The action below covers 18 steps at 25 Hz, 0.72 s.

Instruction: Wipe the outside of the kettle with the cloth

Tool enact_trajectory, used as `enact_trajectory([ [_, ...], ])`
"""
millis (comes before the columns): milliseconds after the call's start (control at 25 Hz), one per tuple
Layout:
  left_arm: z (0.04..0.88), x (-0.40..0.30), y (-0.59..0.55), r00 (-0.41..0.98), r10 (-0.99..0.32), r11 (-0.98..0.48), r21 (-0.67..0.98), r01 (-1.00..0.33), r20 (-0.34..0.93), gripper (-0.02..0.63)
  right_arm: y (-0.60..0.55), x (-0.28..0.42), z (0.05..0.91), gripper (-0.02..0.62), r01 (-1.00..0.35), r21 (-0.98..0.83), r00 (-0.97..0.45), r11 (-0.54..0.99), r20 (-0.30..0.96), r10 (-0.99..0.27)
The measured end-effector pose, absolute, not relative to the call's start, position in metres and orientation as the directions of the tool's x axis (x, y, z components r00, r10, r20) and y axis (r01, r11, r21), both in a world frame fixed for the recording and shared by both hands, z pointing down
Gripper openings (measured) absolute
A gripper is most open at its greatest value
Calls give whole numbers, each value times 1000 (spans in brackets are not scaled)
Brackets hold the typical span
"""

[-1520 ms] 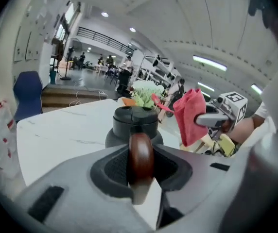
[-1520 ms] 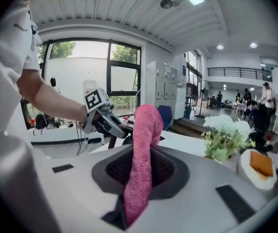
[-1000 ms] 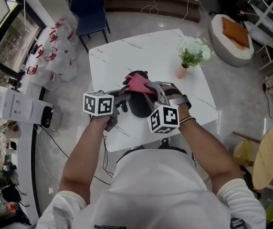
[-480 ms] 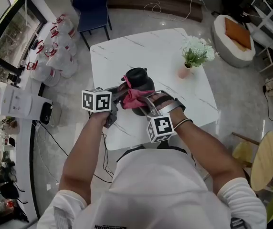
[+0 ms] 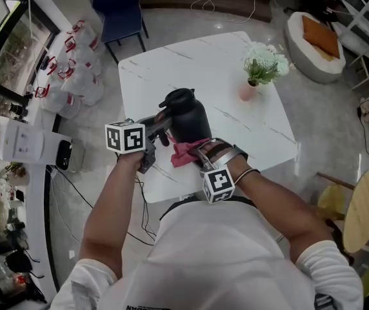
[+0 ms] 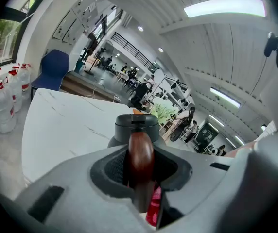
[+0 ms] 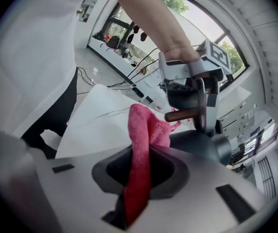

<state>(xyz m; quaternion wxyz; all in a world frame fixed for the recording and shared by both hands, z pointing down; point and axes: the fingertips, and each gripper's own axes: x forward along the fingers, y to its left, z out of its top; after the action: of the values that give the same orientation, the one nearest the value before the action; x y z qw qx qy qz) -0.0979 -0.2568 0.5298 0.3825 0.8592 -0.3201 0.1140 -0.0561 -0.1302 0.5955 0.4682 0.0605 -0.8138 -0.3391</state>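
down from the top of the black kettle (image 5: 186, 113) has come the right tool (image 5: 195, 155), dragging the pink cloth (image 5: 184, 152) from the lid area to the lower near side of the body, where the cloth now lies against the wall just above the counter (image 5: 226, 70). the left tool (image 5: 159, 123) has kept its place at the side.

the step in hand looks like the wiping itself, a downward stroke along the near face, and it seems close to the bottom of its run. the far side and the side by the spout look not yet reached from here. the next move probably calls for lifting or sliding the cloth round to a fresh strip of the wall, keeping it pressed on, while the kettle is held steady or turned.

the right tool's jaws are clamped on a fold of the cloth, which sticks out ahead of them toward the kettle. the left tool's jaws are closed on the wooden handle (image 6: 140, 152), which stands upright between them. the kettle stands upright on the counter near its front edge.
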Motion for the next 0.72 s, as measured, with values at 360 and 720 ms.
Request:
enact_trajectory([
  [360, 530, -103, -256, 764, -481, -483, 597, -641, 431, 101, -111, -53, 619, 63, 230, 549, -565, 804, 748, -348],
  [720, 534, -112, -258, 757, -503, -455, 618, -642, 417, 101, -98, -48, 620, 63, 155, 403, -605, 902, 760, -236],
])
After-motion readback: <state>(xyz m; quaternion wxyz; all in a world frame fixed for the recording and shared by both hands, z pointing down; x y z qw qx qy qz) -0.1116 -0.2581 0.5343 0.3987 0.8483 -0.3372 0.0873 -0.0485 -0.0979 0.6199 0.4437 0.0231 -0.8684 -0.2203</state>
